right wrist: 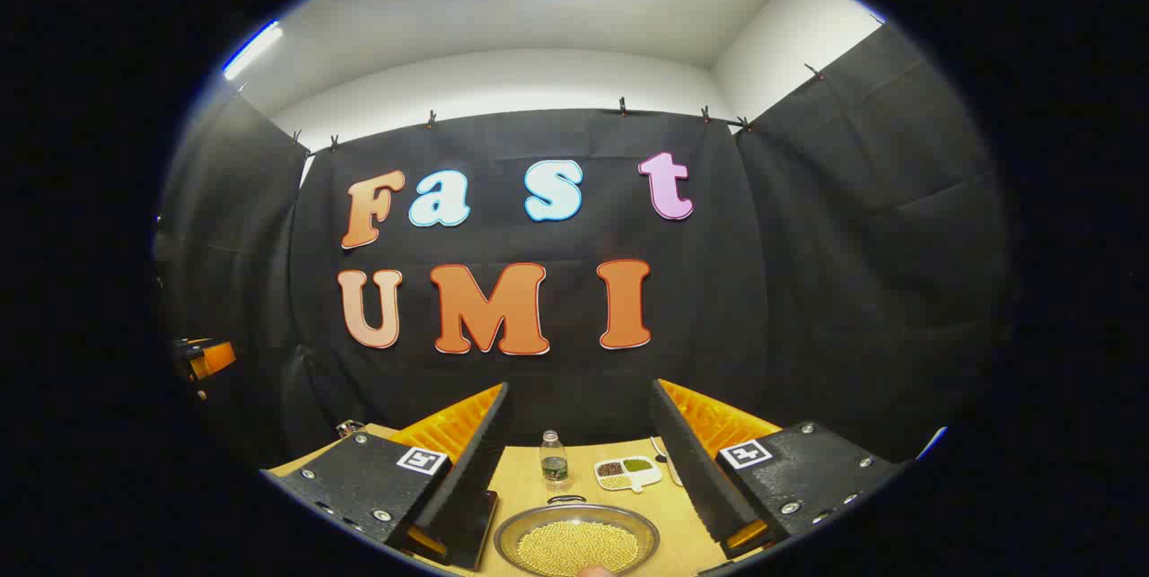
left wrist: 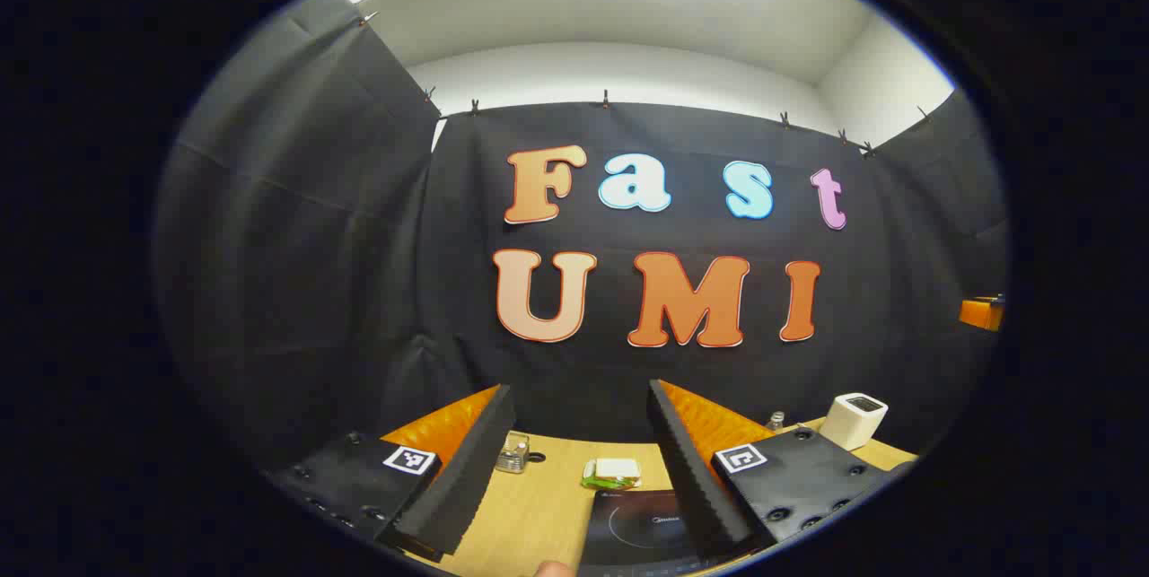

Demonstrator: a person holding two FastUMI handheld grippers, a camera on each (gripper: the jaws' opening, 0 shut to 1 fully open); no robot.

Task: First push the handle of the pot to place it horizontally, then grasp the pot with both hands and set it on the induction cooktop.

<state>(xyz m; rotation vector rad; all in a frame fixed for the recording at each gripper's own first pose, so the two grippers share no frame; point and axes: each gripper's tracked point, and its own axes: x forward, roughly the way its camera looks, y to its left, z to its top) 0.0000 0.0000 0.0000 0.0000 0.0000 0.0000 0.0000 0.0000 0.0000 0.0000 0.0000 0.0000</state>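
Observation:
A round metal pot (right wrist: 576, 544) holding yellow grains sits on the wooden table low in the right gripper view. A small loop handle (right wrist: 565, 499) shows at its far rim. My right gripper (right wrist: 579, 385) is open above and just short of the pot, its fingers spread to either side with nothing between them. In the left gripper view the black induction cooktop (left wrist: 642, 528) lies on the table below my left gripper (left wrist: 579, 389), which is open and holds nothing.
Beyond the pot stand a small bottle (right wrist: 554, 460), a white divided dish (right wrist: 628, 472) and a dark flat object (right wrist: 471, 514). Near the cooktop are a glass jar (left wrist: 513, 453), a green-and-white packet (left wrist: 612, 472) and a white box (left wrist: 855, 420). The black cloth wall closes the back.

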